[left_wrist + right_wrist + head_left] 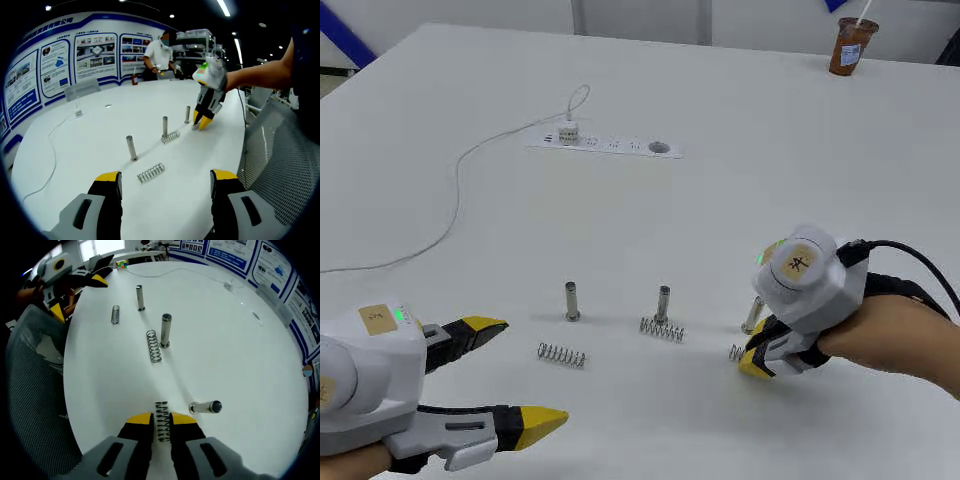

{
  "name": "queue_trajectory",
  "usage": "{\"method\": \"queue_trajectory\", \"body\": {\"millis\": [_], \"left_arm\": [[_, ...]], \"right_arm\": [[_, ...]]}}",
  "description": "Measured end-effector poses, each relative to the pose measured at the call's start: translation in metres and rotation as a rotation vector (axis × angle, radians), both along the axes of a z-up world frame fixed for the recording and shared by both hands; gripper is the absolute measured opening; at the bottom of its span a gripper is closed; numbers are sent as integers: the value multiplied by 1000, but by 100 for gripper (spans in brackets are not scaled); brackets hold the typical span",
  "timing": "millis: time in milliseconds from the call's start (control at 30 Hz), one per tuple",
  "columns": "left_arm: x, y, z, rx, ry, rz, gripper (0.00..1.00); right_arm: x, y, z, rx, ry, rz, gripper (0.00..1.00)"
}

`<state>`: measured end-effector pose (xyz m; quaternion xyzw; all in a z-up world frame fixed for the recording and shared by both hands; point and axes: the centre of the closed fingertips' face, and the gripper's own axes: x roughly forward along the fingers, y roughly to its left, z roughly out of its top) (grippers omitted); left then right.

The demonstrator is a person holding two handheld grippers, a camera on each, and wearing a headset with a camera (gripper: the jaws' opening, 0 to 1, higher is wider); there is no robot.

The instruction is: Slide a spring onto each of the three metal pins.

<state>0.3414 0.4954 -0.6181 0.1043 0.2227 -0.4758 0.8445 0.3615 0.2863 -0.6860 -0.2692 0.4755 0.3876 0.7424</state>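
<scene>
White tabletop (pixel 720 90), head view: three upright metal pins (pixel 663 304) stand in a row toward its near edge, with springs (pixel 662 329) lying flat beside them. Left gripper view: the left gripper (pixel 165 175) is spread wide, facing the first spring (pixel 151 172). Right gripper view: the right gripper (pixel 161 416), jaws narrow, flanks the third spring (pixel 161 424) near that edge; whether it pinches cannot be told.

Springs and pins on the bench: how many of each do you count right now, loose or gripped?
Metal pins: 3
Springs: 3, one of them between the jaws of the right gripper
Total: 6
</scene>
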Motion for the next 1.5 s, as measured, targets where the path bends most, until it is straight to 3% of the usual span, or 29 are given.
{"method": "queue_trajectory", "body": {"millis": [300, 500, 800, 1500], "left_arm": [[-4, -3, 4, 3, -8, -16, 73], [-8, -12, 12, -6, -20, -53, 71], [-15, -38, 26, -12, -42, -157, 65], [-18, -95, 22, 41, -50, -380, 47]], "right_arm": [[-5, -2, -1, 3, 9, -1, 12], [-11, 2, 9, 17, -8, 5, 12], [-19, 22, 31, 29, -28, 71, 12], [-34, 74, 61, 55, -41, 242, 12]]}}
